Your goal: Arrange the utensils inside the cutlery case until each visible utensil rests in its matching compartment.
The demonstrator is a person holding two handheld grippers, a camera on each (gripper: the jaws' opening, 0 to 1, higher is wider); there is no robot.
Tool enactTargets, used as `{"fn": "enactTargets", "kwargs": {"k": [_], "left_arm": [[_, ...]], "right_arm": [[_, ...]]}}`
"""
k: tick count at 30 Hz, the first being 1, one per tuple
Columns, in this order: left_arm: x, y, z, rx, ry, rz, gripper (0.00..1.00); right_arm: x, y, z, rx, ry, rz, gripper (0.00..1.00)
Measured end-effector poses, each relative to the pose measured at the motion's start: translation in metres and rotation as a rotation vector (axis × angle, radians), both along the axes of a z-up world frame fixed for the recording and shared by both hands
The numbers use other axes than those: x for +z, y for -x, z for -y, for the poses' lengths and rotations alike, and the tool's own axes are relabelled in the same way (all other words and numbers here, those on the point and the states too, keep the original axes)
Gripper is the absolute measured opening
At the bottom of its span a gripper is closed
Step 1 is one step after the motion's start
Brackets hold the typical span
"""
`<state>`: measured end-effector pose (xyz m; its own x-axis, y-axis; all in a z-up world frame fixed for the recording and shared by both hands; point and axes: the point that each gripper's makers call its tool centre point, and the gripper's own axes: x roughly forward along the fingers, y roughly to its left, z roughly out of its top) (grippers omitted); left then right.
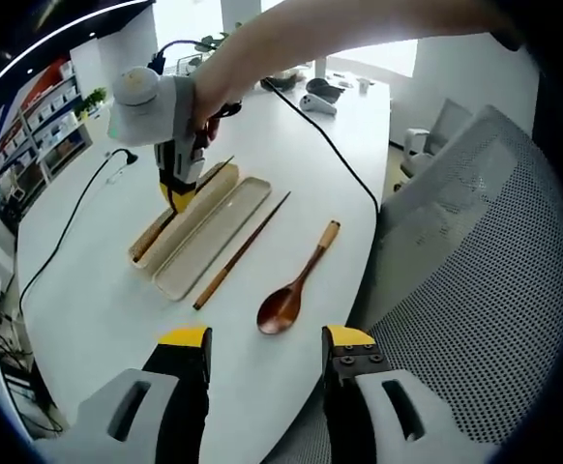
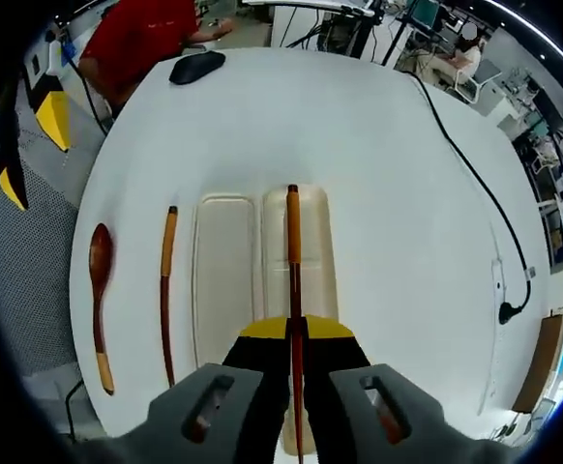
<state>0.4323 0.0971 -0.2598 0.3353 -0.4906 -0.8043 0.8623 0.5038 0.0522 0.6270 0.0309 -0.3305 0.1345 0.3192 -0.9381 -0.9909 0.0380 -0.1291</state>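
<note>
Looking along the right gripper in its own view, we see its two yellow-tipped jaws closed on a chopstick, which runs straight away from the camera, its paler orange end far from us and its dark thin end passing back between the jaws. The stick lies lengthwise over the right-hand half of the open cutlery case, parallel to the case's long sides; whether it touches the tray floor we cannot tell.

Left of the case on the white table a second chopstick lies parallel to it, orange end also away from us, and further left, near the table edge, a wooden spoon lies on the same axis with its dark bowl at the far end and its pale handle tip toward us.

In the left gripper view, the left gripper hangs above the table's near edge with its jaws apart and nothing between them. Beyond it the spoon, the loose chopstick and the case lie in a slanted row, well apart from it, the spoon's bowl nearest us.

We can read no brand, label or writing on any of these things.
</note>
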Motion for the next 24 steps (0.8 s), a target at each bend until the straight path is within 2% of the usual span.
{"fn": "enactTargets", "kwargs": {"k": [5, 9, 24], "left_arm": [[-0.003, 0.002, 0.000, -0.003, -0.006, -0.010, 0.47], [-0.007, 0.004, -0.002, -0.005, -0.017, -0.023, 0.47], [-0.008, 0.001, -0.005, 0.008, -0.019, -0.026, 0.47]], "right_arm": [[-0.003, 0.000, 0.001, 0.020, 0.008, 0.005, 0.00], [-0.006, 0.000, 0.002, 0.001, -0.005, -0.007, 0.00], [-0.016, 0.001, -0.002, 0.011, -0.002, -0.018, 0.00]]}}
